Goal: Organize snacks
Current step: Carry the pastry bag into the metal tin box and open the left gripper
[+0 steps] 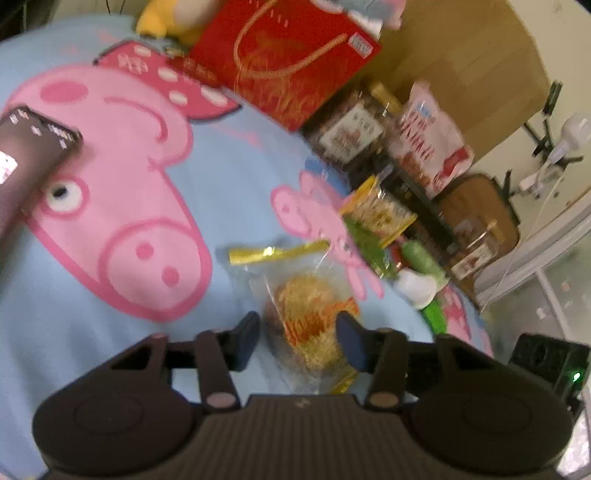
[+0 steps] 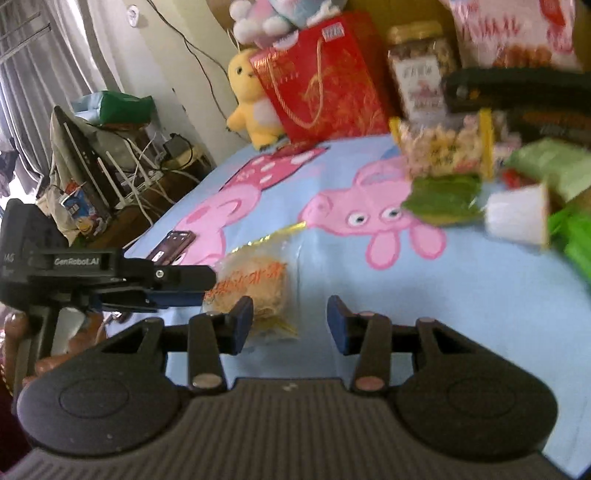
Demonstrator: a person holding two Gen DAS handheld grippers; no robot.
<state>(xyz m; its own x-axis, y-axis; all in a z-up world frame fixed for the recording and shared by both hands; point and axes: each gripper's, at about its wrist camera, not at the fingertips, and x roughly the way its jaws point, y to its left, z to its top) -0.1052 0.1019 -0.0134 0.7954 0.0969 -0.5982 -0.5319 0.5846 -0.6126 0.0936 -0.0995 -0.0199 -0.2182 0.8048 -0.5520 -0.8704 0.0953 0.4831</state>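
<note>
On the far left of the left wrist view a dark phone [image 1: 33, 147] is seen lying on a light blue bed cover [image 1: 243, 166] printed with pink pigs. The left hand-held gripper [image 1: 297, 341] is held low over this cover, and its jaws are seen spread. Between its fingers [image 1: 246, 339] a clear snack packet [image 1: 314, 317] with a gold sealed edge and a round golden cake inside lies flat on the cover. The packet is between the jaws, but whether the pads touch it cannot be told, because the picture is blurred.

Further right, at the back of the bed, a red gift bag [image 1: 288, 55] is standing upright, and a yellow plush toy [image 1: 162, 18] is partly hidden behind it. Beside the bag a jar of nuts [image 1: 347, 129] and a white snack bag [image 1: 428, 136] are placed. Nearer, a yellow-edged bag of puffed snacks [image 1: 380, 214] and a green packet [image 1: 369, 243] are lying close together.

In the right wrist view, the left hand-held gripper [image 2: 207, 286] is seen at the left, its fingertips reaching the same snack packet [image 2: 255, 291]. The right hand-held gripper [image 2: 291, 321] is held just beside the packet with its jaws spread; nothing is pinched, and only blue cover is seen between its fingers [image 2: 338, 321]. At the right edge a white cup-shaped object [image 2: 517, 214] is seen, blurred.
</note>
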